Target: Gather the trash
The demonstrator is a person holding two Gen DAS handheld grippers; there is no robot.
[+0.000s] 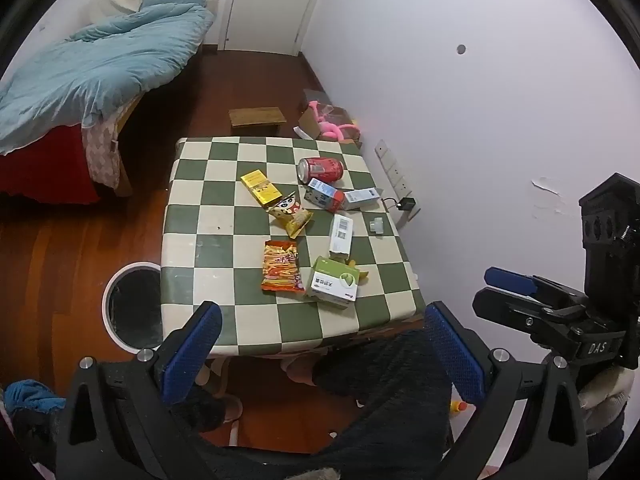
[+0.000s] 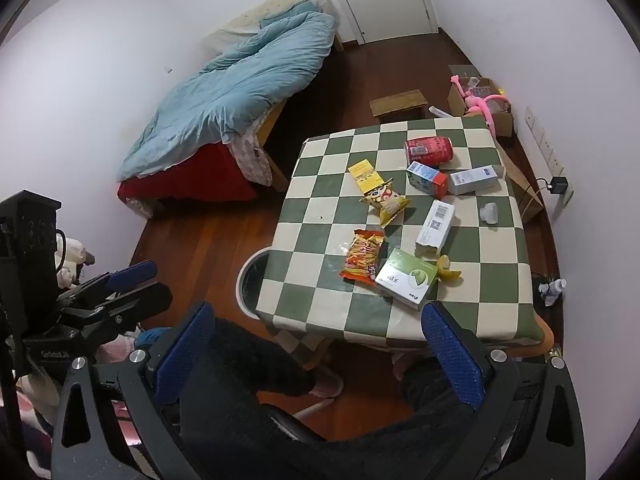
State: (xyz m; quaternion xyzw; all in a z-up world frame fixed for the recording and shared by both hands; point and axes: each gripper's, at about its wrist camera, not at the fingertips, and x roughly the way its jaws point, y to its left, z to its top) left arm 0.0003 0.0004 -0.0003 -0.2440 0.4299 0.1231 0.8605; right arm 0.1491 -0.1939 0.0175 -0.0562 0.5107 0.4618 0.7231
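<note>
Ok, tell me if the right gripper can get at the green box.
Probably yes: the right gripper is open, and the green box lies near the table's front edge with nothing between them.

Lying on the checkered table (image 1: 208, 236) are one red can (image 1: 321, 169), two snack packets (image 1: 281, 266) (image 1: 291, 213) and five boxes (image 1: 333, 283). One banana peel (image 2: 447, 269) and one small white clip (image 2: 491, 212) are sitting there too, with one bin (image 1: 134, 307) standing beside.

Trash litters the checkered table (image 2: 320, 216); right tool (image 2: 320, 348) gapes empty.
</note>
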